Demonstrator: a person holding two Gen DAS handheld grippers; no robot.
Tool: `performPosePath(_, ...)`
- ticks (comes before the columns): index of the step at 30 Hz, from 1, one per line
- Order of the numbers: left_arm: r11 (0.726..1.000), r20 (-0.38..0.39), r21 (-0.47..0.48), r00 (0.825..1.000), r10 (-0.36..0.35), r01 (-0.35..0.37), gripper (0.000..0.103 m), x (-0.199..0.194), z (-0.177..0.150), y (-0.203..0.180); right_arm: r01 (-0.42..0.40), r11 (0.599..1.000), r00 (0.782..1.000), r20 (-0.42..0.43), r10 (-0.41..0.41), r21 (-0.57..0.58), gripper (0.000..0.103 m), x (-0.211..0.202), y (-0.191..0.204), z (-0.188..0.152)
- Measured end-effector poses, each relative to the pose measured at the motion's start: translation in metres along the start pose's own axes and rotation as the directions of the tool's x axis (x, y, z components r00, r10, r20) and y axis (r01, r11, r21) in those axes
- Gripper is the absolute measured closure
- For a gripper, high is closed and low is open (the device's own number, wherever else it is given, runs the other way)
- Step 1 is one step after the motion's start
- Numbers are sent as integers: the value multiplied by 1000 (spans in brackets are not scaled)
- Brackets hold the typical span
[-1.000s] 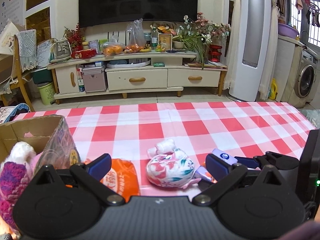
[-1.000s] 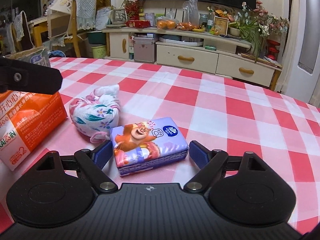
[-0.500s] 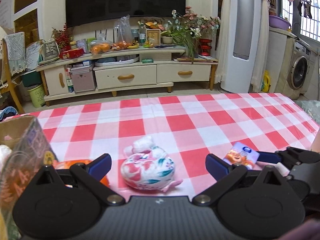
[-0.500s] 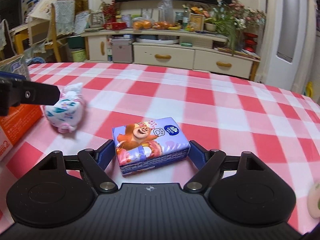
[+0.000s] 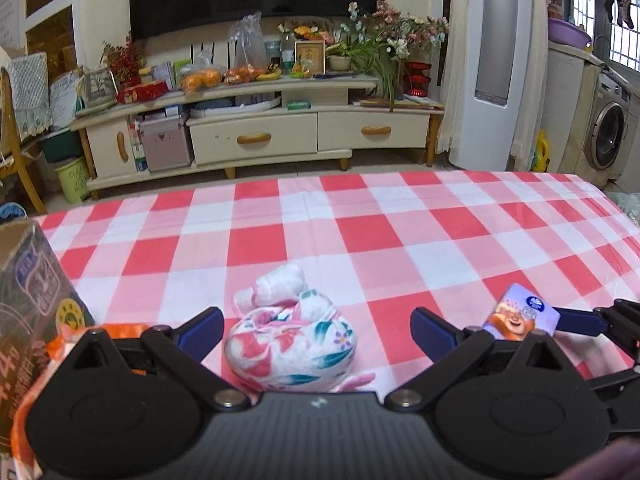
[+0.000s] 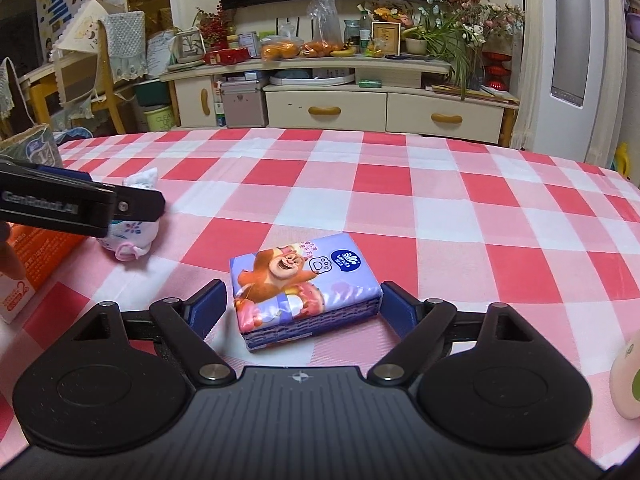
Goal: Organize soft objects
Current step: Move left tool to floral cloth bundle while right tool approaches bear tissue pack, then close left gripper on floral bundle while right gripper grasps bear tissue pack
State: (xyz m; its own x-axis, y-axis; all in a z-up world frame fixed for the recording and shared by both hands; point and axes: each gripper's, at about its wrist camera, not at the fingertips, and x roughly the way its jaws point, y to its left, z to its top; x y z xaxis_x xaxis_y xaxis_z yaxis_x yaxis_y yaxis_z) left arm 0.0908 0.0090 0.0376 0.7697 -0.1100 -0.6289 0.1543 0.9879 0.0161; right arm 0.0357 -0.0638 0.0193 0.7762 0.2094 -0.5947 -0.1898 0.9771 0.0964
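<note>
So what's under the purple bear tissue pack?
The tissue pack lies flat on the red checked tablecloth, between the right tool's open fingers. Anything directly beneath it is covered.

The red-and-white checked tablecloth (image 6: 400,208) looks smooth with a slight sheen. The purple cartoon-bear tissue pack (image 6: 304,284) is glossy plastic film. The floral rolled cloth bundle (image 5: 290,340) is soft matt fabric. The orange printed package (image 6: 28,264) looks like glossy plastic.

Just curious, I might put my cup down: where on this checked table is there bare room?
The far half of the tablecloth toward the TV cabinet and its right side are bare. The near left is crowded: floral bundle, orange pack, tissue pack, cardboard box.
</note>
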Motion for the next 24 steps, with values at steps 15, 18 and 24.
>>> performPosePath(15, 998, -35, -40, 998, -51, 50, 10, 7, -1, 2, -1, 1000, 1000, -1, 1, 6, 0, 4, -2, 1)
performPosePath(18, 992, -42, -21, 991, -129, 128, 12, 1, -3, -11, -2, 1000, 1000, 0, 2, 6, 0, 4, -2, 1)
performPosePath(24, 994, -46, -12, 993, -113, 113, 13, 2, -5, -18, 1, 1000, 1000, -1, -1, 19, 0, 3, -7, 1)
